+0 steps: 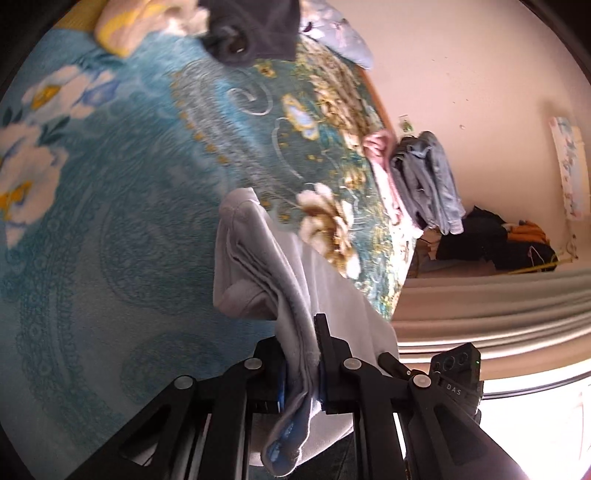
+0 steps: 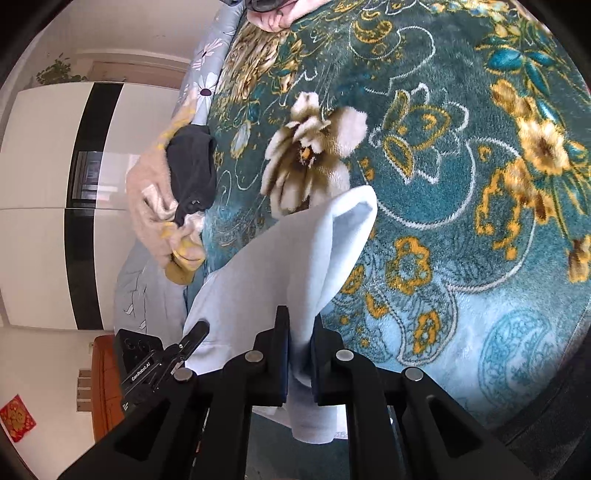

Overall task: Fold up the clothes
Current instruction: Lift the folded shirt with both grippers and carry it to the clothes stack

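Note:
A pale grey garment point(image 1: 273, 280) is held up above a teal floral blanket point(image 1: 122, 206). My left gripper point(image 1: 301, 339) is shut on one part of it, the cloth bunched between the fingers and hanging down behind them. In the right wrist view the same pale grey garment point(image 2: 291, 254) shows as a smoother sheet with a folded edge, and my right gripper point(image 2: 299, 332) is shut on it. The other gripper point(image 2: 166, 362) appears at the lower left of that view, touching the cloth's far edge.
A dark garment point(image 1: 255, 33) and a cream and yellow one point(image 1: 125, 26) lie at the blanket's far end. Folded blue jeans point(image 1: 428, 181) on pink cloth sit at the bed's edge. Dark clothes point(image 1: 491, 240) are heaped by the wall. A white and black wardrobe point(image 2: 55, 206) stands beside the bed.

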The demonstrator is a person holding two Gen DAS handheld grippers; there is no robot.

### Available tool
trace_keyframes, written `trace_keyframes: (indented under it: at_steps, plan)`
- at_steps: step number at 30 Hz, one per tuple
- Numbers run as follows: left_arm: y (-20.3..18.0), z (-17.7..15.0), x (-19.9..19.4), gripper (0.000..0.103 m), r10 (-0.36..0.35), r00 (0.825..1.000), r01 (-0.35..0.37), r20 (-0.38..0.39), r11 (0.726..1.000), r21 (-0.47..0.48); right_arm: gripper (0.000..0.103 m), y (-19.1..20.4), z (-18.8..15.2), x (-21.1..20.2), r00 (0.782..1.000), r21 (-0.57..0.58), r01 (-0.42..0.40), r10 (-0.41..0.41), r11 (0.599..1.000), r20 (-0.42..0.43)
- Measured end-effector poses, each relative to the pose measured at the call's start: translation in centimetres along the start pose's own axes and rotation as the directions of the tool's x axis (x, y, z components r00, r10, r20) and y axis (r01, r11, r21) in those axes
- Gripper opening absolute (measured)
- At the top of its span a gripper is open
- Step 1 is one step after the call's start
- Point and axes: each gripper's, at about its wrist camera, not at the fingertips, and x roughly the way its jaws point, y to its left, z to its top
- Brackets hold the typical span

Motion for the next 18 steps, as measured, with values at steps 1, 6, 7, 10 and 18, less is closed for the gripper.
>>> trace_keyframes:
  at_steps: [1, 6, 7, 10, 18]
  plan:
    - [-0.5, -0.1, -0.2, 0.013, -0.003, 1.000, 0.003, 0.003, 1.000, 0.011, 0.009, 0.0, -0.1, -0.5, 1.000, 0.004, -0.012, 0.012, 1.000, 0.008]
    - [-3.0, -0.2, -0.8, 0.013, -0.017, 1.000, 0.016, 0.014, 0.999, 0.049, 0.009, 0.8, -0.5, -2.8, 0.997, -0.005, -0.070, 0.070, 0.998, 0.043]
    - [-3.5, -0.2, -0.9, 0.013, -0.026, 0.999, 0.025, 0.019, 0.998, 0.055, 0.009, 1.0, -0.4, -3.1, 0.997, -0.009, -0.070, 0.070, 0.998, 0.044]
    - [-5.0, -0.1, -1.3, 0.013, -0.032, 0.999, 0.031, 0.020, 0.996, 0.082, 0.009, 2.2, -0.3, -4.2, 0.996, -0.037, -0.067, 0.069, 0.997, 0.060]
    - [-10.8, 0.9, -1.7, 0.013, -0.009, 0.999, -0.001, 0.041, 0.972, 0.235, 0.009, 3.9, -0.9, -7.9, 0.983, -0.089, -0.116, 0.127, 0.989, 0.133]
